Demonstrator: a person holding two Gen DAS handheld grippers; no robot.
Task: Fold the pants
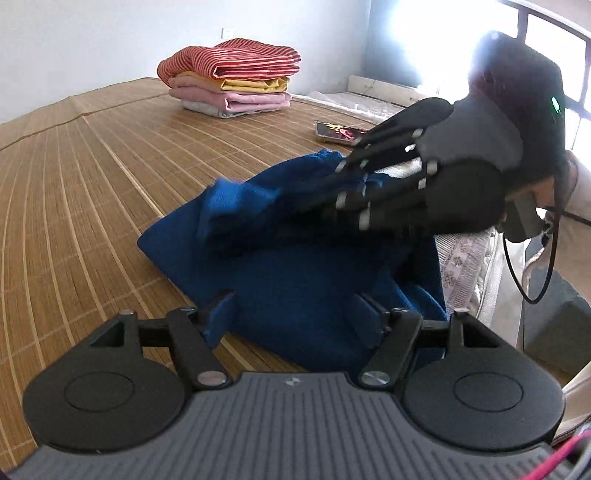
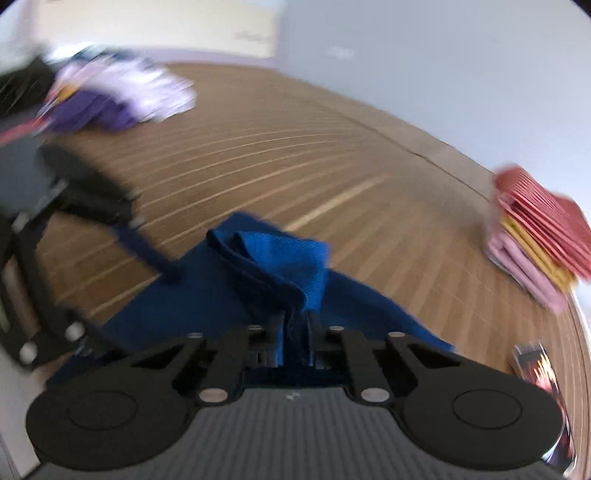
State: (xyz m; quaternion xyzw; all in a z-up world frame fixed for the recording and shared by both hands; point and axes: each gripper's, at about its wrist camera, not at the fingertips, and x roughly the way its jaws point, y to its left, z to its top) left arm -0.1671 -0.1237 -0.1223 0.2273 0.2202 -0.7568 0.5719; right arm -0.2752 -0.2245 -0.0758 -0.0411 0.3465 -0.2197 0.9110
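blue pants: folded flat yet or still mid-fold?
Mid-fold. The blue pants lie bunched on the mat, one edge lifted and pinched in the right gripper; the left gripper is open.

Black tongs [image 1: 295, 314] with silver screws, ribbed grey housing, round black discs.

Pale plain walls [image 1: 92, 33] enclose a woven bamboo mat surface [image 1: 74, 166]. A dark-framed window [image 1: 546, 44] admits glaring daylight at right.
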